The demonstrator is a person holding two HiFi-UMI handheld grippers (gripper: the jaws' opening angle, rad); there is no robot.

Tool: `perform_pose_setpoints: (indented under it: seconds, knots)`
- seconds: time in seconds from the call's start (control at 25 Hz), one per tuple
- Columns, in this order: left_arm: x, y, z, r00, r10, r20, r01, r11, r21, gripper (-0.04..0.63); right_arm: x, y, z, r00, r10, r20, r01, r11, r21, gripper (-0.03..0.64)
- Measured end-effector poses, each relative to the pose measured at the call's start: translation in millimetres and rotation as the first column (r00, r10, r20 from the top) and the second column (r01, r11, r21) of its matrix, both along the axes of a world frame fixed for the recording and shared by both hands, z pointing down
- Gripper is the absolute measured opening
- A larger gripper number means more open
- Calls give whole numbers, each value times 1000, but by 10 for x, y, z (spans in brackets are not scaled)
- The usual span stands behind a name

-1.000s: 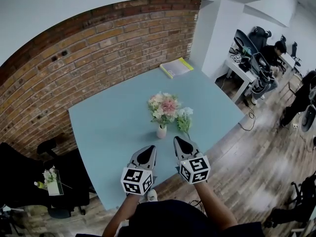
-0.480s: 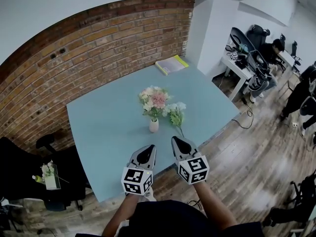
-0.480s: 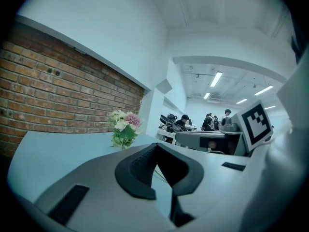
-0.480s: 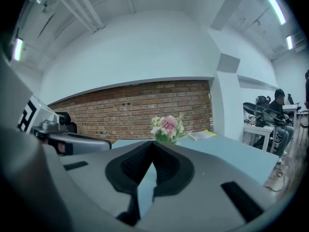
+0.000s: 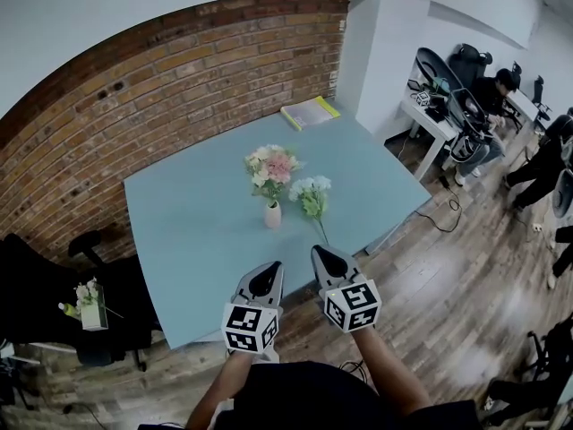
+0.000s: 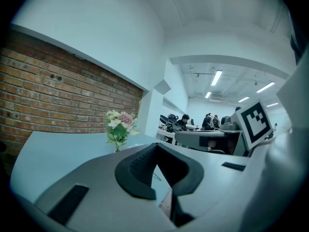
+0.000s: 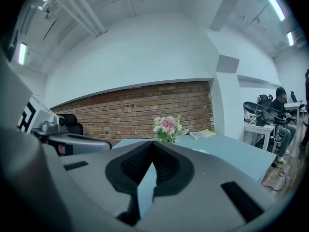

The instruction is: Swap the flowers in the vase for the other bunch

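Left tongs [image 5: 269, 270] and right tongs [image 5: 321, 253] sit closed and empty, apart from the vase [image 5: 273, 215]

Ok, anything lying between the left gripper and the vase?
Nothing: the head view shows only bare table between left gripper and vase; the loose bunch lies off to the right.

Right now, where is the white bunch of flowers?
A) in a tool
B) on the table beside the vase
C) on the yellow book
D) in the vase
B: the white bunch lies flat on the table, just right of the vase.
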State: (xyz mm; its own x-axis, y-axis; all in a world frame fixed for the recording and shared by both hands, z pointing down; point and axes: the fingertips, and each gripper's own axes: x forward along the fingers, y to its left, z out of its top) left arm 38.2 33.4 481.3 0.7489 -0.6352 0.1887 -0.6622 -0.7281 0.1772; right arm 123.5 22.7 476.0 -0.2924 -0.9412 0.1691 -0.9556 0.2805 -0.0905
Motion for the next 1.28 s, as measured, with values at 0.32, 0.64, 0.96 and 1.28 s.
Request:
perform_pose_setpoints:
  seconds: [0.32,0.64,0.96,1.28]
  knots:
    - [110,458,-18,1000,-11,27,10,1000,26,0,38,377,-55,999,-36,5,36,999,16,14]
    - [89,808,-16,998,-31,53,29,999,44,0,95,700,-77,999,-39,16,38,999,38,12]
    - [128,1077,-80,997,-41,66,36,996,76,0,35,951,-82,997,-70,26,69,996,52,12]
    - [49,1184,-122,995,-75,62,69,993,92,0,-10,1116,-115,996,-87,17,86,994,71,12]
